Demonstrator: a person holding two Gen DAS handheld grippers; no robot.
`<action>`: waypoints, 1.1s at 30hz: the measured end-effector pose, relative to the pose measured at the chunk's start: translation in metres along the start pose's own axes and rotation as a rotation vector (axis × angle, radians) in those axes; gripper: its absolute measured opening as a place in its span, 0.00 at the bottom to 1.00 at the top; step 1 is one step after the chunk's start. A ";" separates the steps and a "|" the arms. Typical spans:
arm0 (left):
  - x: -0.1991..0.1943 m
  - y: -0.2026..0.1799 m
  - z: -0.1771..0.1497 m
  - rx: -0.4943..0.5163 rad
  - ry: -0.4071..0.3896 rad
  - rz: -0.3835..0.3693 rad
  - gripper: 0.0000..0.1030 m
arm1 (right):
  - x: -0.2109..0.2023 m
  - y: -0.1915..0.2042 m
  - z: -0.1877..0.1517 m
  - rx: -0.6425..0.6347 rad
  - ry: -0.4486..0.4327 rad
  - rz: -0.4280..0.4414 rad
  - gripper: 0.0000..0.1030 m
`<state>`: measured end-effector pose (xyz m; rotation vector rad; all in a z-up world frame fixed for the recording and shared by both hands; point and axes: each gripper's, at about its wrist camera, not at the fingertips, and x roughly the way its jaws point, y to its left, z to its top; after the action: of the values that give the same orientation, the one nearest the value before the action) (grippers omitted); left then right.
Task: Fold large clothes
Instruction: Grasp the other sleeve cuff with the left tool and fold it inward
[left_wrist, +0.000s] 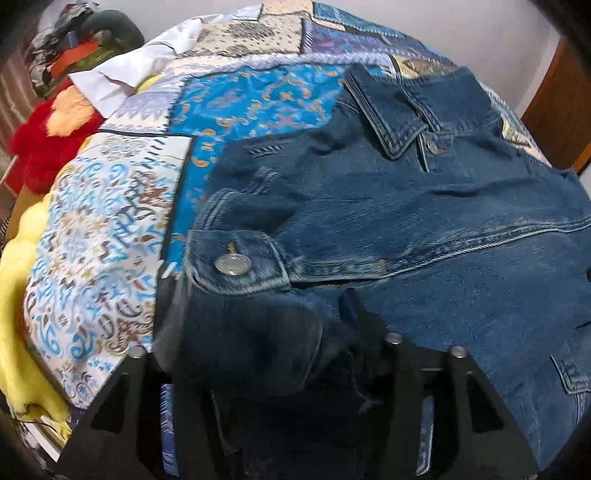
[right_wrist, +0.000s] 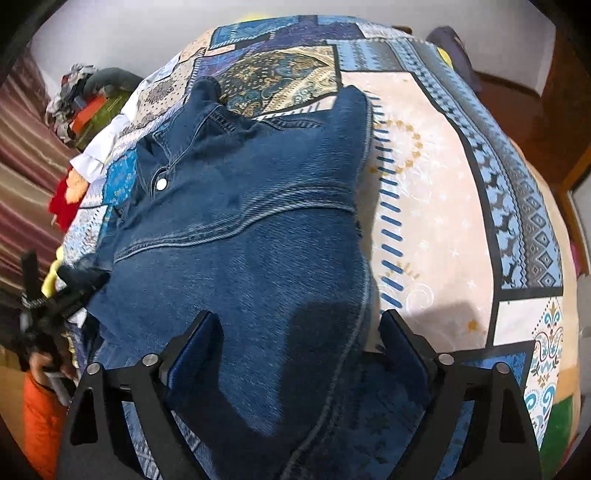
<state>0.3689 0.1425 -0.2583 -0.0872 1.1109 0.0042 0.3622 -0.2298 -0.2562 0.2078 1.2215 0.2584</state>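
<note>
Denim jacket (left_wrist: 424, 221), one garment, lies spread over a patchwork bedspread (left_wrist: 110, 229) and fills the centre and right of the left wrist view, its collar (left_wrist: 388, 110) toward the upper middle of the frame; two metal buttons show there, one on the cuff (left_wrist: 232, 263) at centre left and one just below the collar (left_wrist: 432, 146). At the bottom of that view the left gripper (left_wrist: 258, 328) has a fold of the sleeve bunched between its two black fingers, clenched on the denim jacket. In the right wrist view the same jacket (right_wrist: 251, 229) runs from the upper left centre down to the bottom middle, one button (right_wrist: 161, 183) visible at its collar, the bedspread (right_wrist: 443, 184) bare to the right of the frame. The right gripper (right_wrist: 295, 332) at the bottom of its frame stands spread wide, two blue-padded fingers (right_wrist: 402, 354) on either side of the jacket's lower edge, the cloth lying between them and neither pad pressed onto it. At the left edge of this view the other gripper (right_wrist: 70, 291) shows at the jacket's left border, held by a hand (right_wrist: 40, 363) in an orange sleeve. At the upper left of the left wrist view sit one red plush item (left_wrist: 48, 147), one white cloth (left_wrist: 129, 77) and a heap of mixed clothing (left_wrist: 74, 48); a yellow blanket (left_wrist: 18, 295) runs down the left edge
</note>
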 end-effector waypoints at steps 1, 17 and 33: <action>-0.003 0.004 0.001 -0.006 0.008 0.001 0.64 | -0.003 -0.004 0.000 0.010 -0.001 0.000 0.87; -0.060 0.102 -0.046 -0.271 0.054 -0.085 0.78 | -0.065 -0.017 -0.030 0.019 -0.094 -0.010 0.87; -0.022 0.046 -0.101 -0.062 0.144 0.023 0.23 | -0.051 0.021 -0.091 -0.088 -0.078 0.069 0.58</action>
<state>0.2668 0.1818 -0.2865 -0.1326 1.2559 0.0536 0.2585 -0.2238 -0.2339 0.1819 1.1245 0.3604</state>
